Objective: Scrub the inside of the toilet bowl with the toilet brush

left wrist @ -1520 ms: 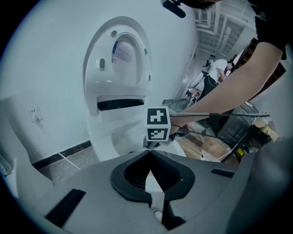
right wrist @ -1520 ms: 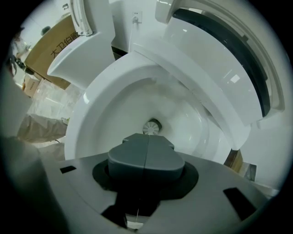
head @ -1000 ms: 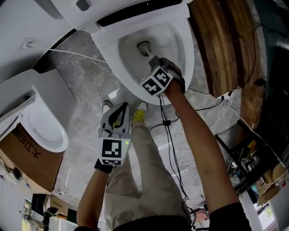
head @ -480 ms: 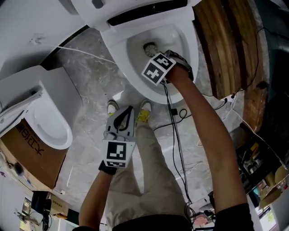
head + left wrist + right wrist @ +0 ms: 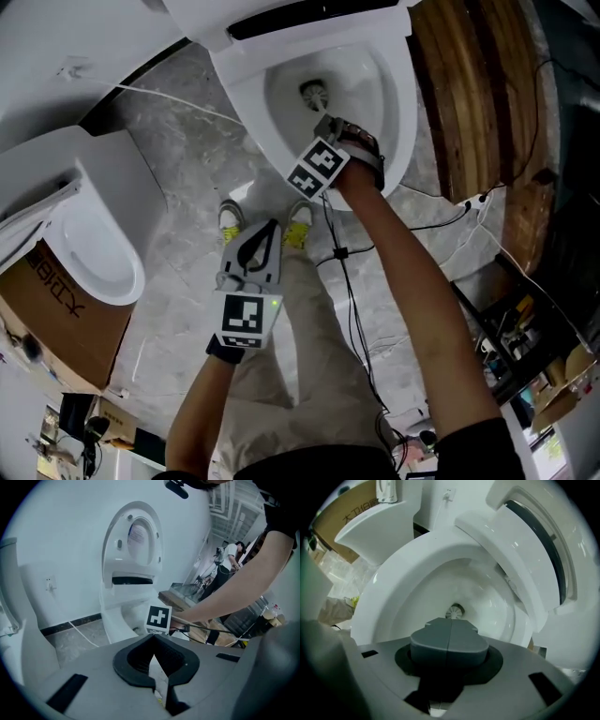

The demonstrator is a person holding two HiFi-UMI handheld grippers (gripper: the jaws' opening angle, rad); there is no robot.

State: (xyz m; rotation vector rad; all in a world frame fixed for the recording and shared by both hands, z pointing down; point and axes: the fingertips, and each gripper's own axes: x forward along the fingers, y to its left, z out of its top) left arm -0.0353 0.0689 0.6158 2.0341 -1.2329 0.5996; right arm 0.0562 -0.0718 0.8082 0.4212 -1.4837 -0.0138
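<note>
right gripper [image 5: 324, 124] is clamped on the toilet brush [image 5: 314, 92], whose head sits deep inside the toilet bowl [image 5: 246, 89] at 12 o'clock. left gripper [image 5: 267, 231], closed and empty, hangs at the bowl's 7 o'clock above the floor [image 5: 178, 178].

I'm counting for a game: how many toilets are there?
2. One toilet is under the right tool, toilet brush in its bowl. The other toilet stands at the far left. More may be hidden.
</note>
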